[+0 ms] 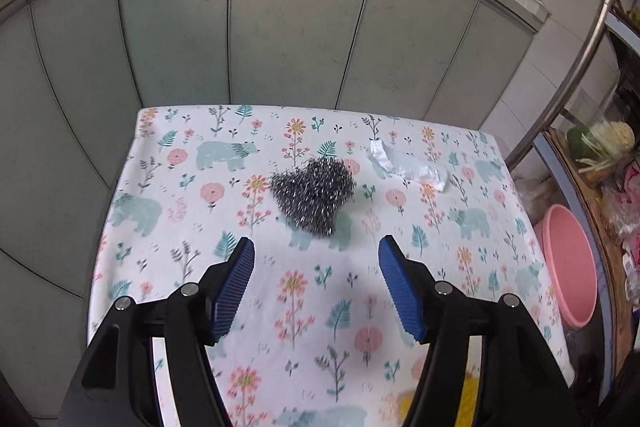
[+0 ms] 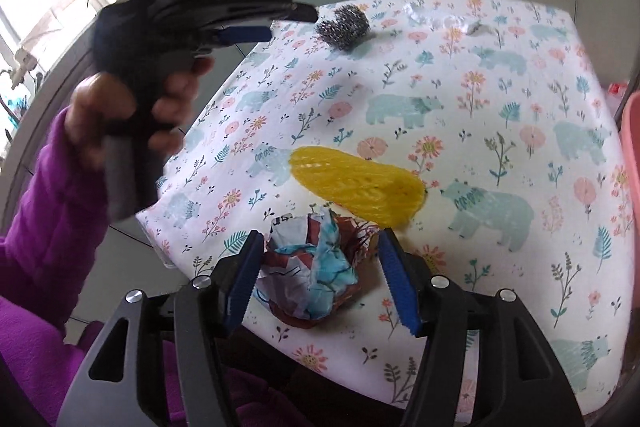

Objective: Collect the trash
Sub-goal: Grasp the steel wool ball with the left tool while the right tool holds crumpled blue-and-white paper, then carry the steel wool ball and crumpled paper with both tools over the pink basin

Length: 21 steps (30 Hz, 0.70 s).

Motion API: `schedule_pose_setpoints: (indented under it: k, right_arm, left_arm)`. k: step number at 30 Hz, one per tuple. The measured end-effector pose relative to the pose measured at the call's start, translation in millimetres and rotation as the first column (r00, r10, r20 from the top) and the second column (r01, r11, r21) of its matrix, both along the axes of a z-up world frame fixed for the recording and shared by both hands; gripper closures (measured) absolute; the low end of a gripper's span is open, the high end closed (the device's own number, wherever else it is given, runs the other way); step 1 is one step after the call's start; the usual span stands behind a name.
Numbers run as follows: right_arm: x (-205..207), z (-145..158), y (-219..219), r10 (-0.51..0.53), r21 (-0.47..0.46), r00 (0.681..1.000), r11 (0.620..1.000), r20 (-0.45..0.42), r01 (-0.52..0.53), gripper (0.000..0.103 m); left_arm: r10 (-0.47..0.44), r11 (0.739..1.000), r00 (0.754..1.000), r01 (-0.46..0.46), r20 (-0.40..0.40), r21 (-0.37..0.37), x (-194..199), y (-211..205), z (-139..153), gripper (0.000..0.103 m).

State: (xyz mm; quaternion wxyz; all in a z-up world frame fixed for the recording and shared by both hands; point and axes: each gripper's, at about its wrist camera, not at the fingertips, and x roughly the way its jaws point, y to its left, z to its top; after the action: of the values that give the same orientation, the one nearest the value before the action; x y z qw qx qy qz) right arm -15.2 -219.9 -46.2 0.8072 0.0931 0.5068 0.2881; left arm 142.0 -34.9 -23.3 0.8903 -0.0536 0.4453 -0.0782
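Note:
My left gripper (image 1: pixel 316 242) hangs open over a table under a bear-and-flower cloth (image 1: pixel 180 187), with nothing between its blue pads. Just beyond its tips lies a steel wool scrubber (image 1: pixel 312 195), and a crumpled white scrap (image 1: pixel 404 165) lies to the scrubber's right. My right gripper (image 2: pixel 321 235) is open near the table's front edge, and a crumpled colourful wrapper (image 2: pixel 316 275) sits on the cloth between its jaws. The right pad stands apart from the wrapper. A yellow mesh pad (image 2: pixel 356 185) lies flat just past the wrapper. The scrubber (image 2: pixel 344 27) shows at the far end.
A pink basin (image 1: pixel 568 267) stands below the table's right side, beside a rack with vegetables (image 1: pixel 600 143) and a metal pole (image 1: pixel 576 67). Grey-green cabinet doors (image 1: pixel 280 27) close off the far side. A hand (image 2: pixel 120 107) in a purple sleeve holds the left gripper.

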Motion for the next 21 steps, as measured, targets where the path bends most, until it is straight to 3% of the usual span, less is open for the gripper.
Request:
schedule_pose_setpoints:
  k: [3, 6, 9, 12, 14, 21]
  right_arm:
    - [3.4, -3.7, -4.7, 0.012, 0.024, 1.0, 1.0, -0.02, -0.012, 0.044]
    - [3.6, -3.7, -6.0, 0.029, 0.045, 0.999, 0.999, -0.03, -0.027, 0.06]
    - [2.8, -2.9, -5.2, 0.047, 0.04, 0.999, 0.998, -0.018, -0.046, 0.063]
    - [2.0, -1.1, -6.1, 0.047, 0.043, 0.999, 0.998, -0.008, -0.047, 0.065]
    - [2.3, -0.3, -6.8, 0.045, 0.047, 0.999, 0.998, -0.008, -0.044, 0.066]
    - [-6.6, 12.7, -5.2, 0.052, 0.05, 0.998, 0.997, 0.034, -0.054, 0.07]
  left_arm:
    - [0.023, 0.999, 0.999, -0.023, -0.023, -0.029, 21.5, -1.3, -8.8, 0.04]
    - [0.052, 0.998, 0.998, -0.053, -0.032, -0.018, 35.3, -2.8, -16.7, 0.044]
    - [0.062, 0.998, 0.997, -0.062, -0.05, -0.003, 42.9, -3.7, -26.1, 0.051]
    - [0.058, 0.998, 0.996, -0.059, -0.064, 0.0, 46.2, -2.7, -36.4, 0.078]
    - [0.058, 0.998, 0.996, -0.058, -0.063, 0.001, 45.2, -1.0, -40.1, 0.086]
    - [0.052, 0.998, 0.999, -0.052, 0.008, 0.026, 21.7, 2.8, -21.7, 0.09]
